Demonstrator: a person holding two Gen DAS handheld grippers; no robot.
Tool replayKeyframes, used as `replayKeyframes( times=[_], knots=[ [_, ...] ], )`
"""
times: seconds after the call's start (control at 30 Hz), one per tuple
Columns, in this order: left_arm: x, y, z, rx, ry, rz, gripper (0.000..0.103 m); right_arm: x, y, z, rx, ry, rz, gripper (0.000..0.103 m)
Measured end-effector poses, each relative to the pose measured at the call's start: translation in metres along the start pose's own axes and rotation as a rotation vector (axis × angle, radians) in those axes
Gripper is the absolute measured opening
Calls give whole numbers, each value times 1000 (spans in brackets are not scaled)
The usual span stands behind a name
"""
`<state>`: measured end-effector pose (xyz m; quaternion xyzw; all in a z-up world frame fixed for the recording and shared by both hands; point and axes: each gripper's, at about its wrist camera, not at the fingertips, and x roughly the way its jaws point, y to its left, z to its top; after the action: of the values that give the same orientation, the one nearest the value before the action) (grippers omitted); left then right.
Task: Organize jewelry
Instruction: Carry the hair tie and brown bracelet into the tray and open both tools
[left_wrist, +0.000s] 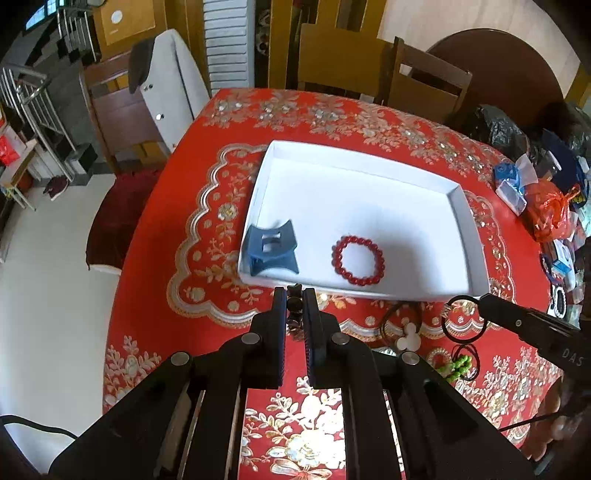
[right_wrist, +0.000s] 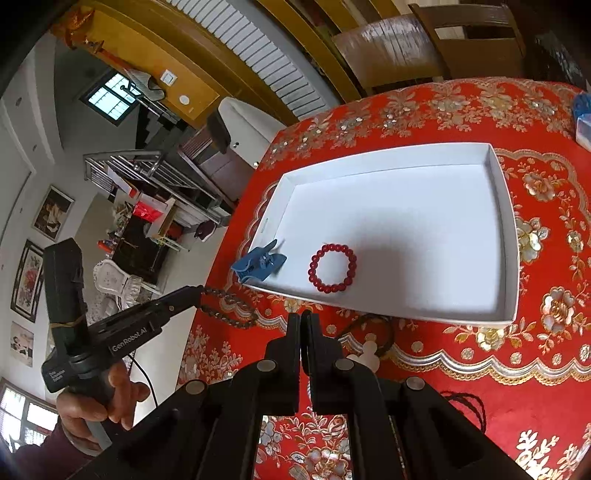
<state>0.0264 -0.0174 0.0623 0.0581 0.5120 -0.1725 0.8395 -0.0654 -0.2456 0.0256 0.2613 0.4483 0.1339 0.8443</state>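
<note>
Red embroidered cloth (left_wrist: 155, 295), stitched with silver and gold flowers and scalloped borders, covers the table in the left wrist view. On it lies a shallow rectangular white cardboard tray (left_wrist: 476, 236) with low upright walls. Inside the tray, near its front edge, rest a blue plastic claw hair clip (left_wrist: 271, 249) with curved, flared jaws and a round bracelet of glossy red beads (left_wrist: 358, 260), the two apart from each other. The left gripper (left_wrist: 294, 295), matte black with ribbed pads, is pinched narrow on a strand of dark brown beads (left_wrist: 294, 303) that shows between its fingers. On the cloth in front of the tray lie a thin dark cord loop with a white clover-shaped charm (left_wrist: 406, 339), thin black elastic rings (left_wrist: 466, 357) and a small bright green beaded piece (left_wrist: 458, 365). At the right, the right gripper (left_wrist: 480, 300) holds a thin black ring (left_wrist: 463, 319) at its tip.

From the right wrist view, the same tray (right_wrist: 511, 236) sits on the cloth (right_wrist: 535, 387), with the blue clip (right_wrist: 258, 264) against its left front corner and the red bracelet (right_wrist: 332, 267) beside it. The right gripper (right_wrist: 302, 315) has its fingers pressed nearly together; the ring is not discernible here. At the left, a hand (right_wrist: 107, 402) grips the left gripper (right_wrist: 197, 291), from whose tip the dark bead strand (right_wrist: 225, 310) hangs in a curve down to the cloth.
</note>
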Motion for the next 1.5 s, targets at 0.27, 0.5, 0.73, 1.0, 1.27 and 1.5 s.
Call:
replayKeyframes(
  times=[0.27,0.5,0.73,1.0,1.27,1.5],
  knots=[
    [-4,-15,34,41,-22,-10,7,-1,-3,23,-5,-21,-6,3],
    [16,-35,68,68,-17,-8,7,16,-14,43,9,-4,-21,3],
    [52,-52,92,96,11,27,7,46,-33,63,44,30,-13,3],
    [94,-47,115,77,49,68,7,77,-41,90,53,58,20,3],
    [123,-14,124,14,87,110,7,115,-47,113,74,75,48,3],
    [144,23,110,-50,145,150,7,142,-87,108,174,101,-27,3]
  ],
)
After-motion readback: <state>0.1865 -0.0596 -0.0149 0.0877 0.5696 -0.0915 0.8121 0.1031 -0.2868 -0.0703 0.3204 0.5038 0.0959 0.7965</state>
